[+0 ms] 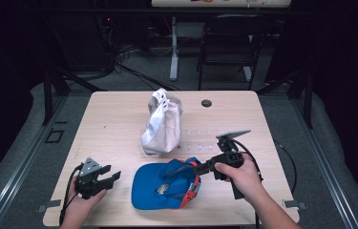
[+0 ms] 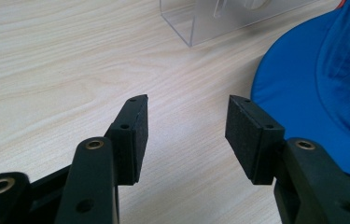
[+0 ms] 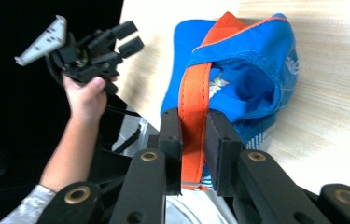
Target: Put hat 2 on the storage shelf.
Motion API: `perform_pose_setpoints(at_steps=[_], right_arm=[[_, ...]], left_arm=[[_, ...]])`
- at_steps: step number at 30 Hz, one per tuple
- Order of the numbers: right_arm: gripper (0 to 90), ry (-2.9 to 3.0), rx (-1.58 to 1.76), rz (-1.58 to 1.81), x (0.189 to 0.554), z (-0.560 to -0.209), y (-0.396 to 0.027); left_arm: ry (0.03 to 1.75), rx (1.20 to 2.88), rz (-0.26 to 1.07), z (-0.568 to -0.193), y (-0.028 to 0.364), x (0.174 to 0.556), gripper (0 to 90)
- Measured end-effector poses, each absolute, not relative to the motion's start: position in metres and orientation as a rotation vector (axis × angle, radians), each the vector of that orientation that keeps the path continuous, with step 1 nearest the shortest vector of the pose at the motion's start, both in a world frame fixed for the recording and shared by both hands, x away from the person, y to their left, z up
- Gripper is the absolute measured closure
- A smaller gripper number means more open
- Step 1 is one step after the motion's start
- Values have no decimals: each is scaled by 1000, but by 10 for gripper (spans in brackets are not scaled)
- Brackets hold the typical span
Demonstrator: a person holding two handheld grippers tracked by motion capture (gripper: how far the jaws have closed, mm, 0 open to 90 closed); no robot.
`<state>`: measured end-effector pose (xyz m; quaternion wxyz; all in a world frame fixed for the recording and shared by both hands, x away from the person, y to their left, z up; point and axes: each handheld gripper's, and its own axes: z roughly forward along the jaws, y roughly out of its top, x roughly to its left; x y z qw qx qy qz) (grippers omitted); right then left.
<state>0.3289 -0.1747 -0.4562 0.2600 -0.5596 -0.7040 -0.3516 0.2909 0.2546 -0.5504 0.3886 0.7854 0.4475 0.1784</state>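
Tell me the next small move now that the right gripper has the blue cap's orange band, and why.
Probably bring the open left gripper across to the blue cap's brim. The right gripper is shut on the orange band at the cap's back edge, lifting it, while the brim lies flat on the table. The left jaws hover beside it, holding nothing. A second grip would likely steady the cap.

A light wooden worktop (image 1: 119, 119) carries a crumpled white fabric cap (image 1: 161, 122) near its middle and a blue cloth cap with orange trim (image 1: 160, 188) by the near edge. The right claw (image 1: 182, 169) reaches onto the blue cap's crown. The left claw (image 1: 113, 177) rests left of the cap, jaws parted. A small dark round disc (image 1: 206, 103) lies toward the far edge.
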Motion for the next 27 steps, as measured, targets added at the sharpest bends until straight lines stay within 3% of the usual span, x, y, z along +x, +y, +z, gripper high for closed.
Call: perform_pose_setpoints(at_steps=[27], right_arm=[[782, -1783, -1507, -1017, 343, -407, -174]], left_arm=[[1146, 1992, 454, -549, 255, 290, 498]])
